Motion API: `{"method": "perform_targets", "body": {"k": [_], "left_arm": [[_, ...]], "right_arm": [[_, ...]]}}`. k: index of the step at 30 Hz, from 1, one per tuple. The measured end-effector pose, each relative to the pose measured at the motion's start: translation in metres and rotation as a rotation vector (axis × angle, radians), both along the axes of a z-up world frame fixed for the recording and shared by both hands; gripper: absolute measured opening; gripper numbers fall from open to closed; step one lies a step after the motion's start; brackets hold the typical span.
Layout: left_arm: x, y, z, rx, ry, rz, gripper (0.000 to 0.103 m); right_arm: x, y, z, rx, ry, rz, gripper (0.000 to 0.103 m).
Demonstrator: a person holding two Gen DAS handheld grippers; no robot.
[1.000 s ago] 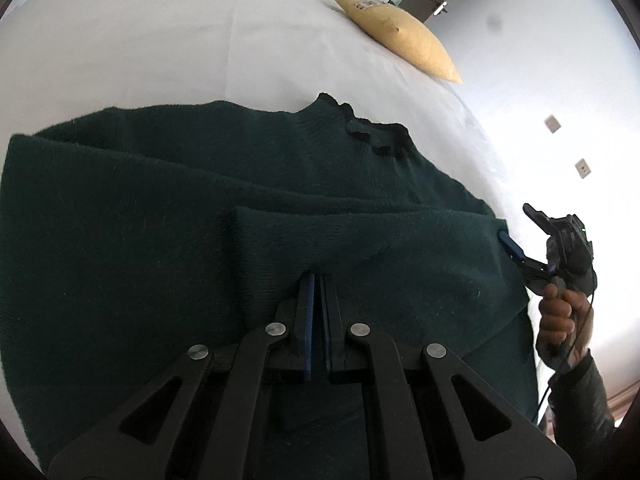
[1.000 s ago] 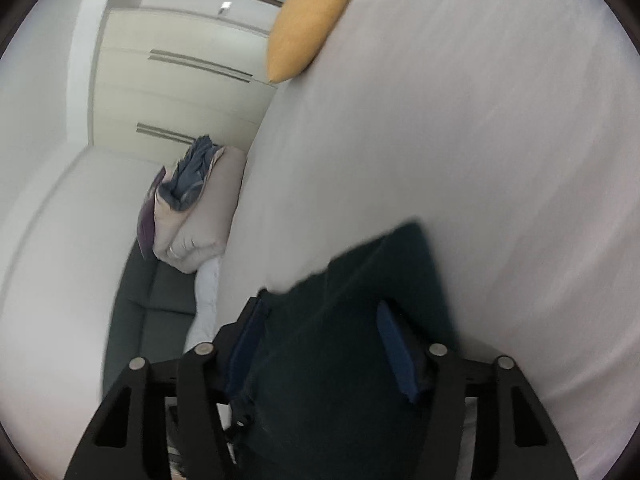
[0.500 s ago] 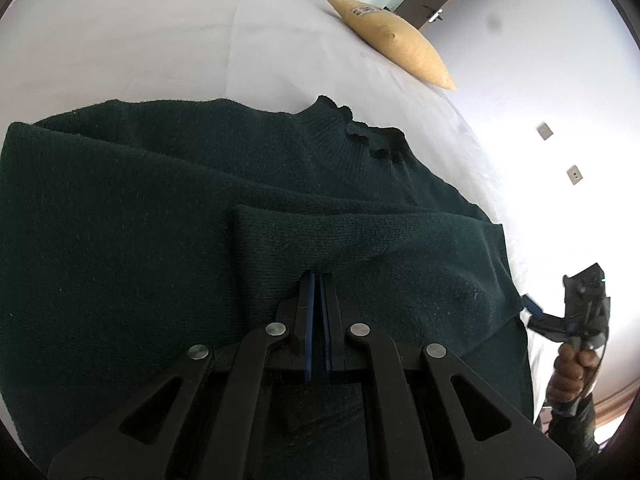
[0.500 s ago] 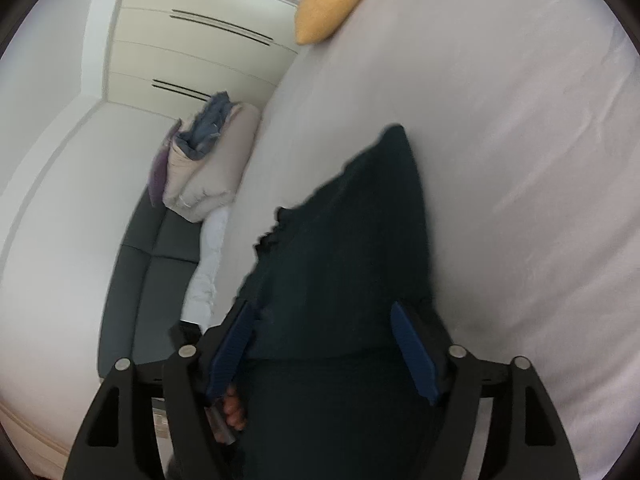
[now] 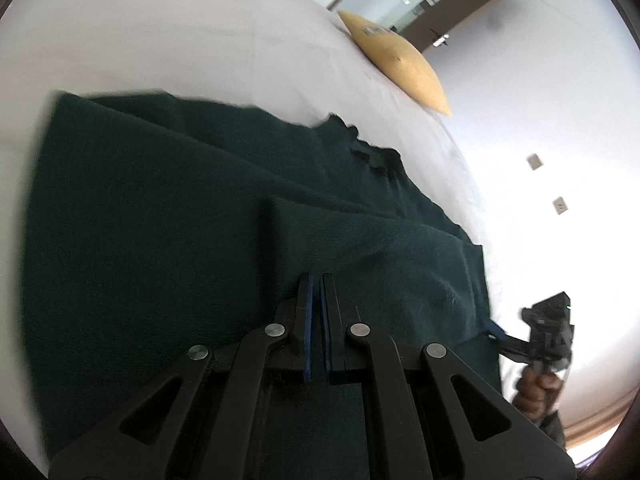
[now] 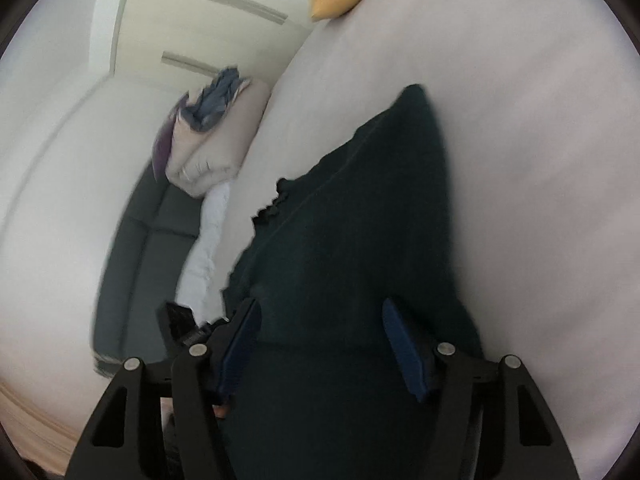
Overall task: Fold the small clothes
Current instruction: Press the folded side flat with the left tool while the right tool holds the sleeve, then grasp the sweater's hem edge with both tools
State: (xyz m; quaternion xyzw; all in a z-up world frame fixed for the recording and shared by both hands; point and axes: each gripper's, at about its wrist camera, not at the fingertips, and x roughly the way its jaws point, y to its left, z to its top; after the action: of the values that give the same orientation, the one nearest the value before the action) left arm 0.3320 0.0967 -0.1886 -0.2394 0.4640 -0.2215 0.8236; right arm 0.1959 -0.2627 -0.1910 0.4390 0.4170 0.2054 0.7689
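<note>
Dark green sweater point(image 5: 168, 216) lies spread on the white bed point(image 5: 160, 36). Left gripper point(image 5: 316, 284) is pinched together over its near edge; right gripper point(image 6: 320, 320), jaws apart and just narrowing, straddles the cloth without gripping.

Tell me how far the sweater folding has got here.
Done: one flap of the dark green sweater already lies folded over its body on the white bed. In hand: the left gripper is shut at that fold; the right gripper has open jaws over the edge. Left: the remaining folds.
</note>
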Motion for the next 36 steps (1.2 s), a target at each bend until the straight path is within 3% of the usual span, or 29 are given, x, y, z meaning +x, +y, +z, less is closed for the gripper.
{"method": "perform_targets", "body": {"k": [5,7,9,10,14,16,24,31,36], "left_arm": [[-0.056,0.040,0.032,0.011,-0.029,0.072,0.008],[-0.090,0.063,0.040,-0.003,-0.035,0.105,0.026],[-0.123,0.083,0.044,-0.018,-0.022,0.155,0.089],[-0.143,0.094,0.046,-0.031,-0.023,0.185,0.091],[-0.202,0.119,0.039,-0.080,0.042,0.178,0.091],[-0.222,0.119,0.032,-0.063,0.084,0.148,0.091],[-0.290,0.125,0.009,-0.069,0.157,0.081,0.087],[-0.310,0.124,-0.001,-0.016,0.178,-0.004,0.081],[-0.304,0.120,-0.005,0.048,0.169,-0.044,0.063]], "right_arm": [[-0.065,-0.015,0.033,-0.039,-0.075,-0.050,0.080],[-0.097,-0.014,0.037,-0.053,-0.092,-0.046,0.080],[-0.120,-0.011,0.036,-0.076,-0.095,-0.035,0.080],[-0.133,-0.008,0.033,-0.084,-0.092,-0.029,0.080],[-0.177,0.000,0.018,-0.056,-0.077,-0.024,0.080],[-0.193,0.001,0.012,-0.052,-0.073,-0.037,0.079],[-0.211,0.011,0.021,-0.079,-0.076,0.009,0.079],[-0.224,0.022,0.016,-0.085,-0.058,0.060,0.079],[-0.232,0.027,0.016,-0.107,-0.039,0.098,0.079]]}}
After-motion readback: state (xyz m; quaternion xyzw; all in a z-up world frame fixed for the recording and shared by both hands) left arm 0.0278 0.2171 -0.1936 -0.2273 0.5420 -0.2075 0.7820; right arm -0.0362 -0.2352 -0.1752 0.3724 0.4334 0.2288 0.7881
